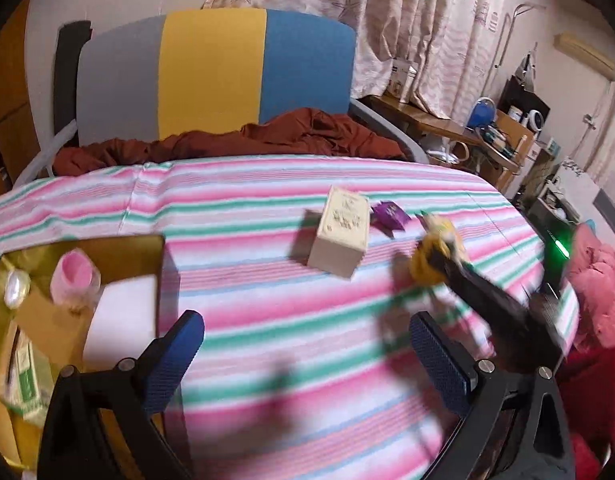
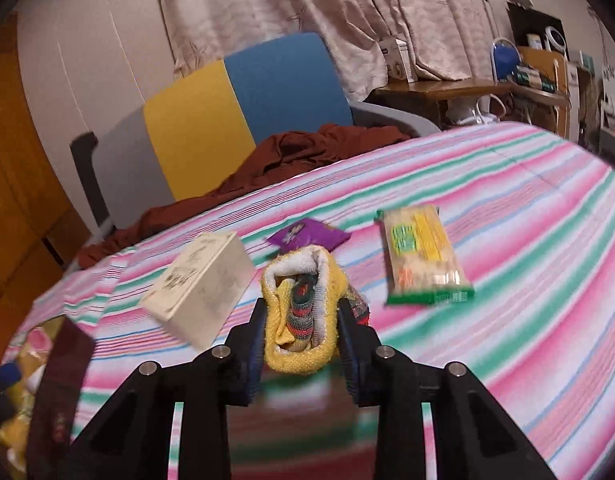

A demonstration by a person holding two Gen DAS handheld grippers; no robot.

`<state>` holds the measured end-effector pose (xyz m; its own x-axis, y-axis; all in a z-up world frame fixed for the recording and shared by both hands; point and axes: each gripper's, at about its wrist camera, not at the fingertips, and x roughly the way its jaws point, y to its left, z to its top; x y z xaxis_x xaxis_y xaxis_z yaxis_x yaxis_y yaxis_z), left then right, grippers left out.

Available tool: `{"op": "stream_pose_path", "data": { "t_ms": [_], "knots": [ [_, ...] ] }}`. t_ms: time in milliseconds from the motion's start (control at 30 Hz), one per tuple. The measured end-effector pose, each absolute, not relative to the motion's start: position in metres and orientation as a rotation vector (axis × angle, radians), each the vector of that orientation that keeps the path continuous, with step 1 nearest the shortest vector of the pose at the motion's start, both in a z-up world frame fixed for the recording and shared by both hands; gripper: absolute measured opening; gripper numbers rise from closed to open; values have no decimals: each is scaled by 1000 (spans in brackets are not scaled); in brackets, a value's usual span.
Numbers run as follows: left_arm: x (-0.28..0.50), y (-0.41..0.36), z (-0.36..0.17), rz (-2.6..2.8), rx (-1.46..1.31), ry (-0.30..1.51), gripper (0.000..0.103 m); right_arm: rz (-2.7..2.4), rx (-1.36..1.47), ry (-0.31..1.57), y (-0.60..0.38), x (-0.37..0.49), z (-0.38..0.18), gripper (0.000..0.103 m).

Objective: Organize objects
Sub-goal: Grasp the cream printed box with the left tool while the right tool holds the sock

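Observation:
My right gripper [image 2: 301,316] is shut on a rolled yellow sock bundle [image 2: 303,312] and holds it above the striped cloth; it shows blurred in the left wrist view [image 1: 435,256]. A cream box [image 2: 201,284] lies left of the bundle, also in the left wrist view [image 1: 341,232]. A purple packet [image 2: 307,236] lies behind it. A green and yellow cracker pack [image 2: 423,256] lies to the right. My left gripper [image 1: 307,344] is open and empty above the cloth. A gold box [image 1: 119,248] at the left holds a pink cup [image 1: 73,274] and other items.
The striped pink and green cloth [image 1: 247,208] covers the table. A chair with grey, yellow and blue back [image 1: 211,68] stands behind, with a brown cloth [image 1: 267,136] on its seat. A cluttered desk [image 1: 447,120] is at the far right.

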<state>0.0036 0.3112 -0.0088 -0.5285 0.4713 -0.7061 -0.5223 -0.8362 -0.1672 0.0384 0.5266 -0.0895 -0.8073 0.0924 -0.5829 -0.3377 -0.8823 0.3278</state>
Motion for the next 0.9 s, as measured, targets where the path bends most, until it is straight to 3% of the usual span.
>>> {"op": "stream_pose_path", "data": {
  "t_ms": [333, 567, 800, 900],
  "knots": [
    [-51, 377, -29, 2344, -1084, 158, 103, 2663, -783, 717, 520, 67, -99, 32],
    [-72, 428, -60, 2276, -1043, 388, 102, 2665, -766, 741, 523, 68, -102, 32],
    [-87, 441, -86, 2208, -1156, 376, 55, 2669, -762, 765, 527, 69, -105, 32],
    [-87, 436, -91, 2214, -1181, 341, 52, 2668, -757, 775, 528, 69, -106, 32]
  ]
}}
